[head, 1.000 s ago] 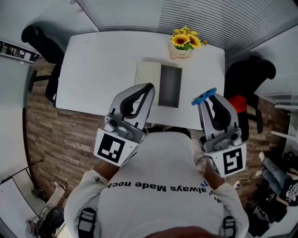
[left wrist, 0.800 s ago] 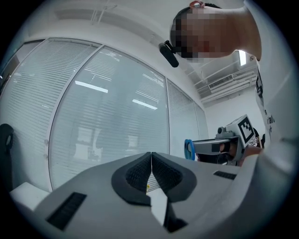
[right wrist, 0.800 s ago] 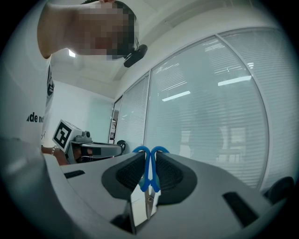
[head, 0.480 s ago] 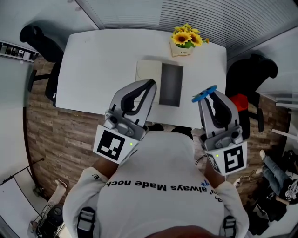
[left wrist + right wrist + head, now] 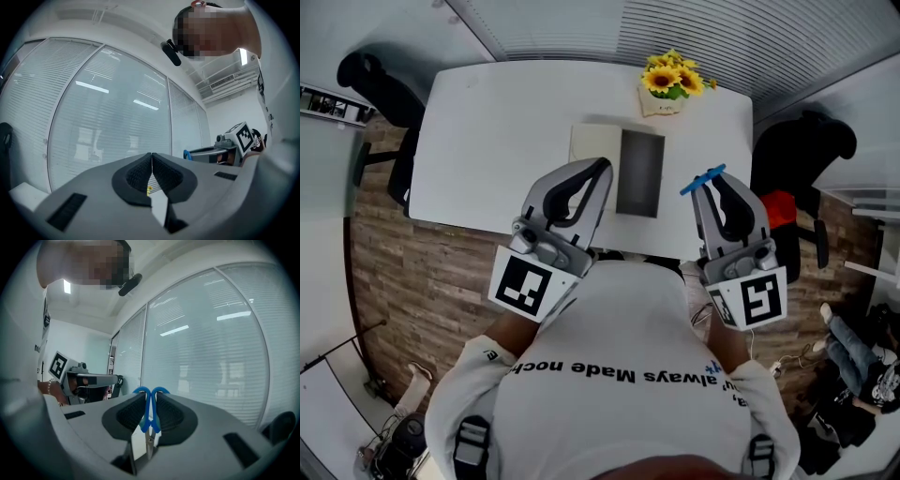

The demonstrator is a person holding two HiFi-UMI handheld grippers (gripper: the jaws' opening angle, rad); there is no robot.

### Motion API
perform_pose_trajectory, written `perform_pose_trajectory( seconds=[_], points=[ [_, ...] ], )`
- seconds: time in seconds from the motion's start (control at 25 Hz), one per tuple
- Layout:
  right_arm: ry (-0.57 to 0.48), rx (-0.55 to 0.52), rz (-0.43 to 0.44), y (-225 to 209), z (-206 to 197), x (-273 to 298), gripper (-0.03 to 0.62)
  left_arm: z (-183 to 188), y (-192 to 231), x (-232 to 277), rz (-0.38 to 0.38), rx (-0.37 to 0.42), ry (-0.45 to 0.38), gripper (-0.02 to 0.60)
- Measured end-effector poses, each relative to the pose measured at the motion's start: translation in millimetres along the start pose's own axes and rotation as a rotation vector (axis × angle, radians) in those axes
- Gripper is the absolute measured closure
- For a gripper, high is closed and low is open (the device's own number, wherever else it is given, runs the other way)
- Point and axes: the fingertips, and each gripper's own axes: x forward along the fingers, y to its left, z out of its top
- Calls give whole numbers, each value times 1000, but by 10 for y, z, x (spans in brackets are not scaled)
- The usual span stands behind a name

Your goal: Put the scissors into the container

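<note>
Blue-handled scissors [image 5: 701, 179] [image 5: 149, 416] are clamped in my right gripper [image 5: 710, 180] [image 5: 149, 409], handles sticking out past the jaw tips, metal blades pointing back between the jaws. That gripper is raised above the table's near right edge, right of the container [image 5: 639, 172], a grey open rectangular box with a cream lid [image 5: 595, 150] beside it on the white table [image 5: 506, 131]. My left gripper [image 5: 598, 172] [image 5: 151, 169] is shut with nothing in it, held up just left of the container's near end. Both gripper views look toward glass walls.
A pot of sunflowers [image 5: 673, 84] stands at the table's far edge behind the container. Black chairs sit at the left end [image 5: 380, 80] and right end [image 5: 802, 155]. The floor below is wood plank.
The right gripper with the scissors has shifted slightly left and forward, toward the container. The left gripper has barely moved.
</note>
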Motion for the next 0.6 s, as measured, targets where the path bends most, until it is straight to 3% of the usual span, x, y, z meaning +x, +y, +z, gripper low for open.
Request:
perform_pose_trajectory(
  seconds=[0.6],
  points=[
    [93, 11, 23, -33, -523, 354, 513, 41, 40, 10, 5, 8, -11, 561]
  ],
)
